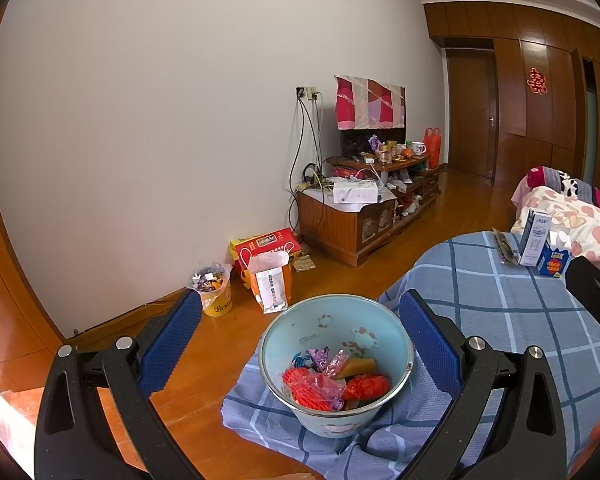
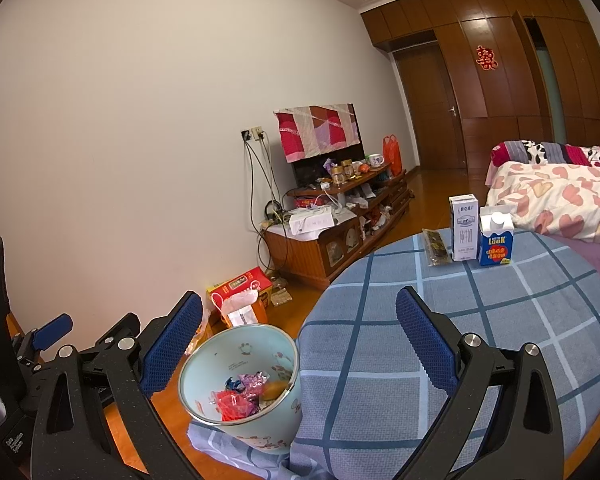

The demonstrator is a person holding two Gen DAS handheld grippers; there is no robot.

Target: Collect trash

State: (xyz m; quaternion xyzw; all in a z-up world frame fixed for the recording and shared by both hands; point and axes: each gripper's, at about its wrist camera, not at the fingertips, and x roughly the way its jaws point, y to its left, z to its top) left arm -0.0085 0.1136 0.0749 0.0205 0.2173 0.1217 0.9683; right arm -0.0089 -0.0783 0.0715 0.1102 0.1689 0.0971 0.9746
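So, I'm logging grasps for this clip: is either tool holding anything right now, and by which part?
Nothing is held. The left tool and right tool are both open and empty; the bucket of trash sits free on the checked cloth.

Evenly lit by soft indoor light, no harsh shadows. Mild glare on glossy wooden wardrobe panels (image 2: 495, 80). Strong fisheye bending, dark vignette at corners. Sharp throughout.

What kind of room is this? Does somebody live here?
Most likely a bedroom in someone's home. There is a bed with a heart-print cover, a covered TV on a low wooden cabinet, and wooden wardrobes along the far wall.
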